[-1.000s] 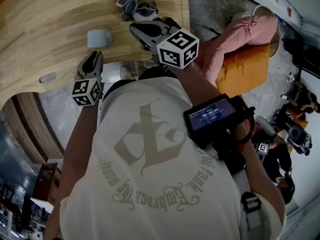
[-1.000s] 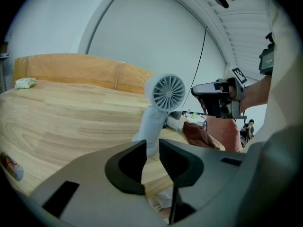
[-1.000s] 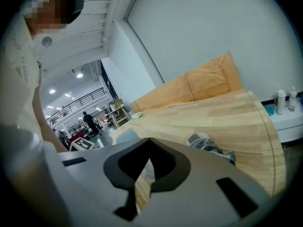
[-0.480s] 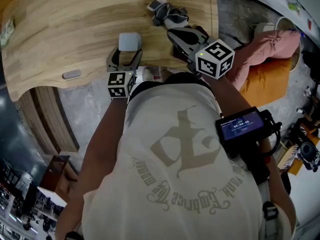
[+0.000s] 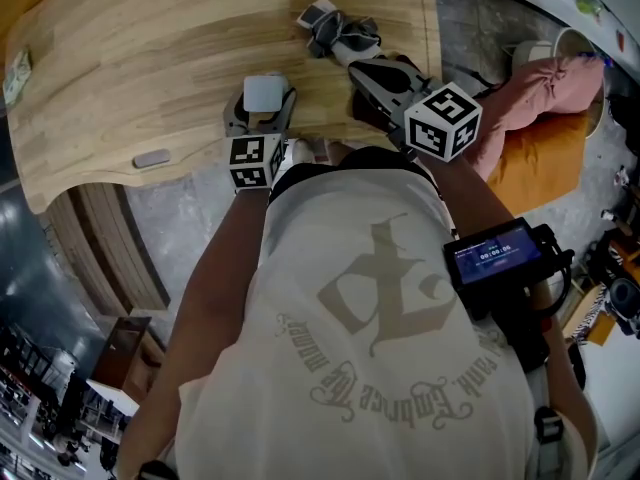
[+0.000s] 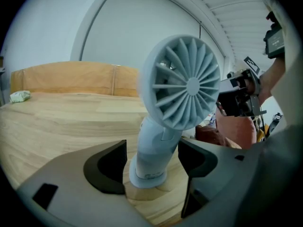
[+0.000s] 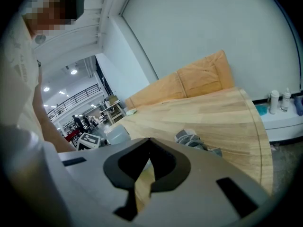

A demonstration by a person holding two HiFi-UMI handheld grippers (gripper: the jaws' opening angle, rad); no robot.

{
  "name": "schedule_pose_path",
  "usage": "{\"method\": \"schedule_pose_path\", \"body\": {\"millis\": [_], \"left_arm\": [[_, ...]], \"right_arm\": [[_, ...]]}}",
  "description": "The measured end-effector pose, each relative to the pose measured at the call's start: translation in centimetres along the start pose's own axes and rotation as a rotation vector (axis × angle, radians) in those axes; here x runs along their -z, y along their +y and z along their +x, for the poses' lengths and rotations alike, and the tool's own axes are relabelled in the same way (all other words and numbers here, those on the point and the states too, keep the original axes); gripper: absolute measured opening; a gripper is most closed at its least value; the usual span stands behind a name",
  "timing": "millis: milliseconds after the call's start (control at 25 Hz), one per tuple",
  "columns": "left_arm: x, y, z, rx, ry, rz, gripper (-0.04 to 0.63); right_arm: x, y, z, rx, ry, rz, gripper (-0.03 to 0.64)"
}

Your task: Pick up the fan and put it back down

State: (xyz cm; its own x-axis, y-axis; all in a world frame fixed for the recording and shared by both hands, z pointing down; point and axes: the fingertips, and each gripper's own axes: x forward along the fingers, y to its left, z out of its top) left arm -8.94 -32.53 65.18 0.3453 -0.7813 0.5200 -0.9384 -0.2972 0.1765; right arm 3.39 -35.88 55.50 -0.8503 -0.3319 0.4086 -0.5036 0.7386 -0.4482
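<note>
A small pale blue-grey fan point(image 5: 263, 92) stands upright on the wooden table point(image 5: 120, 48) near its front edge. In the left gripper view its round grille point(image 6: 184, 85) faces me above a thick stem and round foot. My left gripper point(image 5: 259, 111) point(image 6: 150, 159) has its jaws opening, one on each side of the stem; the pads do not press on it. To the fan's right my right gripper point(image 5: 358, 68) point(image 7: 149, 145) hovers over the table edge, shut with nothing in it.
A grey and white bundle point(image 5: 338, 30) point(image 7: 196, 141) lies on the table beyond the right gripper. A small grey oval piece point(image 5: 152, 158) sits at the front left edge, a green packet point(image 5: 15, 73) at far left. Pink and orange cushions point(image 5: 540, 98) lie on the floor at right.
My left gripper moved forward to the fan and its jaws opened; they now stand on either side of the stem. The right gripper shifted slightly, still shut.
</note>
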Motion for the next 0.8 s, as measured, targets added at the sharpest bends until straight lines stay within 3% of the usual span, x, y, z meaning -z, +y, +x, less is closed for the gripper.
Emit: {"method": "schedule_pose_path", "body": {"millis": [240, 320, 400, 800], "left_arm": [[-1.4, 0.5, 0.3, -0.076, -0.04, -0.022, 0.33], [-1.6, 0.3, 0.3, -0.094, -0.041, -0.008, 0.302], [-1.5, 0.2, 0.0, -0.101, -0.045, 0.006, 0.245], [-0.8, 0.9, -1.6, -0.118, -0.041, -0.02, 0.233]], "right_arm": [[0.2, -0.5, -0.3, 0.006, 0.012, 0.004, 0.014], [0.3, -0.5, -0.4, 0.002, 0.014, 0.004, 0.014], [0.4, -0.4, -0.3, -0.001, 0.016, 0.002, 0.014], [0.8, -0.1, -0.2, -0.021, 0.022, -0.006, 0.014]]}}
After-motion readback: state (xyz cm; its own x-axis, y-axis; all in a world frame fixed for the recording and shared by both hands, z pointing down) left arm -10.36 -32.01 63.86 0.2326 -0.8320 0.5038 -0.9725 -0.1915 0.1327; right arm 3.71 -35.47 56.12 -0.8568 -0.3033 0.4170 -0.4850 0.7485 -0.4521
